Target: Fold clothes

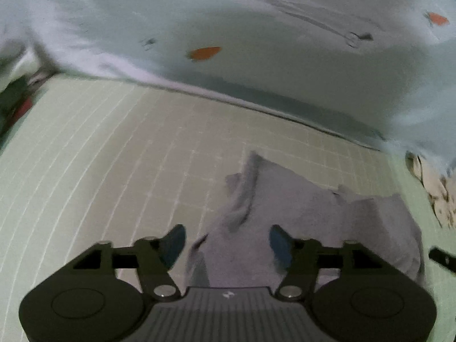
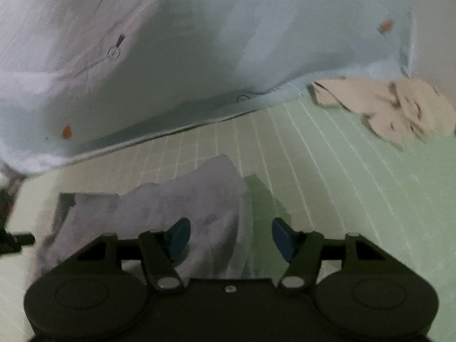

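Grey, crumpled fabric of a small garment (image 1: pixel 299 213) lies on the green gridded mat (image 1: pixel 99 156), just below both the left gripper (image 1: pixel 228 245) and right gripper (image 2: pixel 230 238), each wide apart and empty, seemingly poised to pinch its edges for a fold.

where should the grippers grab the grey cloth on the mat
Take the grey garment at its two near corners, coming down from above and the near side. It lies crumpled on the green mat, and both the left gripper and right gripper stand open above it.
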